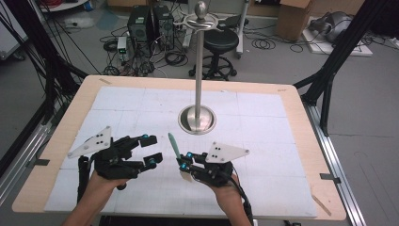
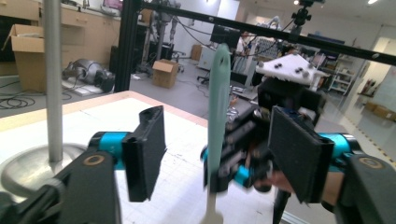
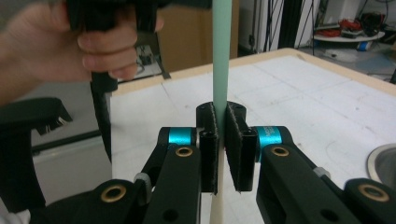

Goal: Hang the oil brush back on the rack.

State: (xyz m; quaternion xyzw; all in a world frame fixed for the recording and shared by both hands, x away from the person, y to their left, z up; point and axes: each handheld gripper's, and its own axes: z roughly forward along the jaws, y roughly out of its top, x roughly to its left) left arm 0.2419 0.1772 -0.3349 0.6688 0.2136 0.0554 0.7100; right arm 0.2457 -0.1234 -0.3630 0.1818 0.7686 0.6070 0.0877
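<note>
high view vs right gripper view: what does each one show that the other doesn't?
High view alone: the stand's ringed top, the stool and computer towers behind the table. Right gripper view alone: the right gripper pads pinching the utensil close up, and its cream lower part. Both: that green-handled utensil, the white mat, the stand's base, the left gripper.

Both grippers are black, with cyan collars at the jaw joints and brass-coloured pivot pins on the linkage arms. The left gripper (image 1: 147, 149) and the right gripper (image 1: 184, 162) each carry a grey three-cornered plate dotted with dark screws, and a black cable trails from the right gripper
</note>
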